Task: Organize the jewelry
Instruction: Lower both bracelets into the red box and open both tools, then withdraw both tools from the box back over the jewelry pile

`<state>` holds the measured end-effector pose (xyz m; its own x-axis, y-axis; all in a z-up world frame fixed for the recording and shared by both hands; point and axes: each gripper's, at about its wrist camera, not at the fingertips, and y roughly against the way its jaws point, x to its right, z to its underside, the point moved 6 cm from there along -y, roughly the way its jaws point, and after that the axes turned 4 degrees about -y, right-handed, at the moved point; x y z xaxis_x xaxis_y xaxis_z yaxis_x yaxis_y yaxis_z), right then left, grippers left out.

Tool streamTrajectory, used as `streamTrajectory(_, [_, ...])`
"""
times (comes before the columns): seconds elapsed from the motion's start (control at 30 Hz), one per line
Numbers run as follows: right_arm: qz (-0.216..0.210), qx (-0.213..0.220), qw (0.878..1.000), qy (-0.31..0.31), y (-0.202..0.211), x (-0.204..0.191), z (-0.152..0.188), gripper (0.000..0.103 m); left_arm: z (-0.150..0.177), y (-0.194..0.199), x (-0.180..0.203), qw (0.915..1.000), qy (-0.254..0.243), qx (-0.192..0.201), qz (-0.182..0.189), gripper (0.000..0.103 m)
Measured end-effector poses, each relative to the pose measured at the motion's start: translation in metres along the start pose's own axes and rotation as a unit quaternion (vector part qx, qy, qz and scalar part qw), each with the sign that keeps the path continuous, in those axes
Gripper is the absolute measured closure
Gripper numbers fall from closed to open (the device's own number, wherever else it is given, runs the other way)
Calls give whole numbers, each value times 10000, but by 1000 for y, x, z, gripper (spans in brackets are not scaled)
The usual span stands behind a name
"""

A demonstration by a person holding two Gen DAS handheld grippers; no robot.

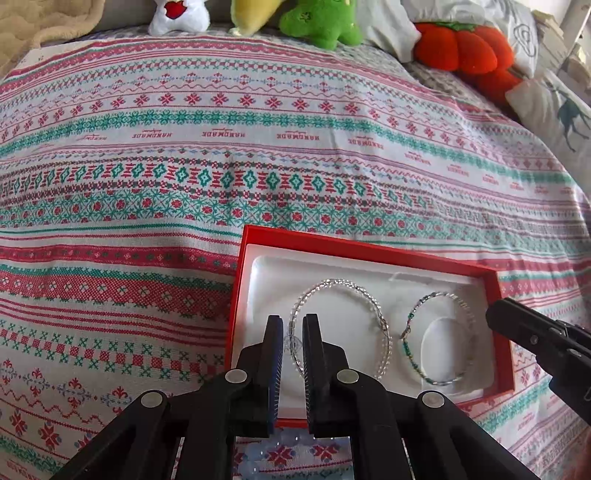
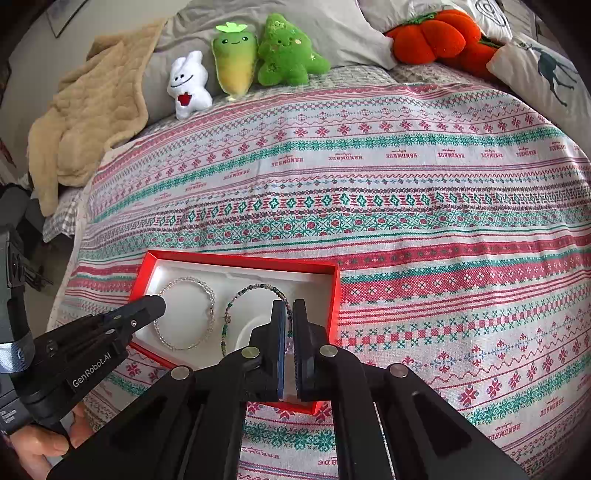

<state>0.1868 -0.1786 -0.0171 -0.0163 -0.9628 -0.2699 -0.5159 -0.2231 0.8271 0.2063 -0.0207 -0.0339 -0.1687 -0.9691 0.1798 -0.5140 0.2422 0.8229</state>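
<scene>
A red box (image 1: 369, 248) with a white insert lies on the patterned bedspread; it also shows in the right wrist view (image 2: 236, 258). Inside lie a clear beaded bracelet (image 1: 373, 302) (image 2: 210, 295) on the left and a green beaded bracelet (image 1: 410, 354) (image 2: 225, 328) on the right. My left gripper (image 1: 292, 328) has its jaws narrowly parted around the clear bracelet's left side. My right gripper (image 2: 289, 314) has its jaws narrowly parted around the green bracelet's right side. Each gripper shows in the other's view: the right one (image 1: 496, 314), the left one (image 2: 157, 301).
Plush toys line the head of the bed: white (image 2: 188, 88), yellow-green (image 2: 234, 55), green (image 2: 286, 51), and orange pumpkin (image 2: 439, 35). A beige blanket (image 2: 85, 122) lies at the left; a deer-print pillow (image 2: 543, 70) lies at the right.
</scene>
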Motion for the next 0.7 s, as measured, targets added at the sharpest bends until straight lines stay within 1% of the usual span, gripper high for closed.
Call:
streamTrajectory(0.03, [-53,-6,10000,18,3,-1,0,96,2,5,0,10000,-54,22,-11,90])
streamTrajectory(0.07, [-90,-5,10000,44,7,-1,1,93,3,10,1,9999,-120,50,-21,87])
streamTrajectory(0.1, [-95,21,9999,77,11,-2,2,82,4,15,3,9998,-183,84,-48,80])
streamTrajectory(0.13, [-82,61,9999,120,16,-2,3,67,5,20,4,9996,-232,118,-75,74])
streamTrajectory(0.17, [-68,110,9998,166,21,-3,4,60,7,25,5,9995,-273,150,-84,71])
streamTrajectory(0.2, [-58,157,9996,218,27,-2,6,55,9,31,6,9993,-309,180,-81,65])
streamTrajectory(0.23, [-51,172,9995,273,32,-3,8,55,12,36,7,9992,-336,212,-84,58])
streamTrajectory(0.27, [-46,167,9993,323,36,-3,11,55,14,41,8,9990,-364,244,-97,55])
streamTrajectory(0.33, [-19,172,9990,420,45,-3,18,54,20,51,9,9985,-443,304,-137,42])
streamTrajectory(0.37, [11,179,9987,471,50,-2,21,54,23,55,10,9982,-482,322,-168,39])
streamTrajectory(0.43, [91,191,9982,568,58,-1,29,49,30,61,9,9978,-513,322,-252,25])
streamTrajectory(0.53, [141,194,9980,590,68,2,41,43,41,70,6,9979,-481,306,-301,16])
streamTrajectory(0.63, [204,162,9979,594,75,5,53,41,53,77,1,9982,-406,237,-361,11])
streamTrajectory(0.7, [245,91,9978,614,77,8,61,39,61,80,-2,9983,-378,178,-397,9])
